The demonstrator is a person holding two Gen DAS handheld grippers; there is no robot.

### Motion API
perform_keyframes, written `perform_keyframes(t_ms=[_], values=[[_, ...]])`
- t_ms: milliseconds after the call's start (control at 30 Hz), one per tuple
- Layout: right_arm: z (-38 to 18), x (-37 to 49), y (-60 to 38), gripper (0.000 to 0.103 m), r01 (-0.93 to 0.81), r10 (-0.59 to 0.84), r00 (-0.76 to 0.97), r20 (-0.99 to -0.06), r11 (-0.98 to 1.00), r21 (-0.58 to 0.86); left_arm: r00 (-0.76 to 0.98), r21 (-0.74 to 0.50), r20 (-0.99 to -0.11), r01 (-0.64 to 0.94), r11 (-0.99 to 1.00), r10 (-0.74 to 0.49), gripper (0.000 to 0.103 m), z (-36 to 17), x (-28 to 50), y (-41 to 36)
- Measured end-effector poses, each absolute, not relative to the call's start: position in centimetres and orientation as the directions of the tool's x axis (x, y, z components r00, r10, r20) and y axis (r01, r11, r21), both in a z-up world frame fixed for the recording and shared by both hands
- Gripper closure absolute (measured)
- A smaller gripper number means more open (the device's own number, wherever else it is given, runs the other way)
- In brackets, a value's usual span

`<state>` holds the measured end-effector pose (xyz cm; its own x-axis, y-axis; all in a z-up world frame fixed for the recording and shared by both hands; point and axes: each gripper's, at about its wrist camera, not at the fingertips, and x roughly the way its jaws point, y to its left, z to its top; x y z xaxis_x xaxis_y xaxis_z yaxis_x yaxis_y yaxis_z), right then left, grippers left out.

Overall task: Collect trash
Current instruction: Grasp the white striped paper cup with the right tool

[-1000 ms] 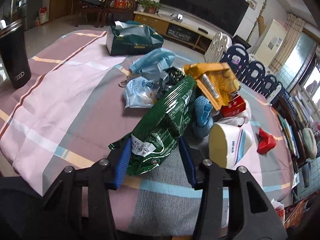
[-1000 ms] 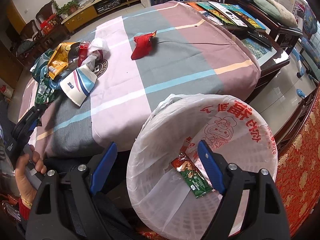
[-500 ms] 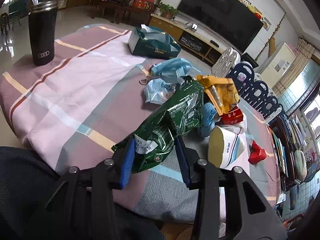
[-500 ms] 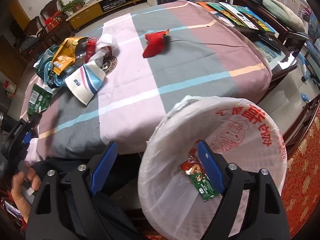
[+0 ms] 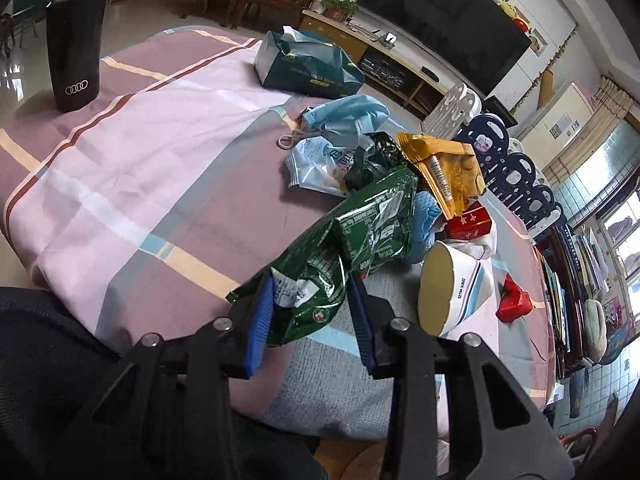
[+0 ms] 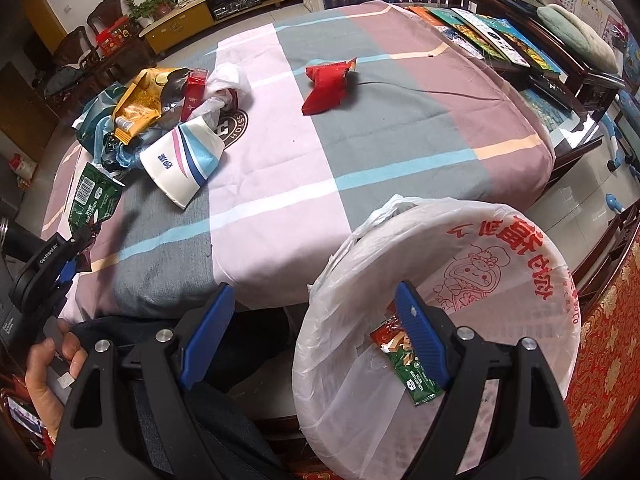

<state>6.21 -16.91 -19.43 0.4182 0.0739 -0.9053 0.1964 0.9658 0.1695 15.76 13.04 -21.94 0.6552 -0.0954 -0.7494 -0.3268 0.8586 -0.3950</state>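
Left wrist view: the left gripper [image 5: 310,308] has its blue pads pressed on the near end of a green snack wrapper [image 5: 352,240]; the jaws have just been closing and now stand narrow, with the crumpled foil pinched between them. The wrapper extends toward 1 o'clock, its far end over the trash pile on the striped tablecloth [image 5: 132,152]. Pile contents: an orange wrapper [image 5: 444,168] at 1 o'clock, a blue face mask [image 5: 348,114] at 12 o'clock, a red carton [image 5: 468,222] and a tipped paper cup [image 5: 452,292] at 3 o'clock of the gripper. A dark green tissue pack [image 5: 308,66] lies beyond the pile. A black tumbler [image 5: 76,44] stands at 10 o'clock near the table edge.

Right wrist view: the right gripper [image 6: 312,332] is spread wide and holds nothing. Its right pad sits over the lined trash bin [image 6: 500,280], which stands at 4 o'clock, just beside the table edge. One small green and red wrapper [image 6: 416,376] lies inside the bin. A red wrapper [image 6: 326,88] lies alone on the tablecloth at 12 o'clock, well apart from the pile. The person's hand [image 6: 52,364] shows at 8 o'clock, on the left gripper's handle.
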Motion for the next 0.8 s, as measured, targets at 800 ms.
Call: perform_keyframes(t_ms=[800], values=[[-20.8, 18.7, -10.7, 0.022, 0.125, 0.258, 0.444, -0.858, 0.93, 0.345, 0.587, -0.39, -0.801, -0.355, 0.85, -0.123, 0.066, -23.2, 16.9, 13.3]])
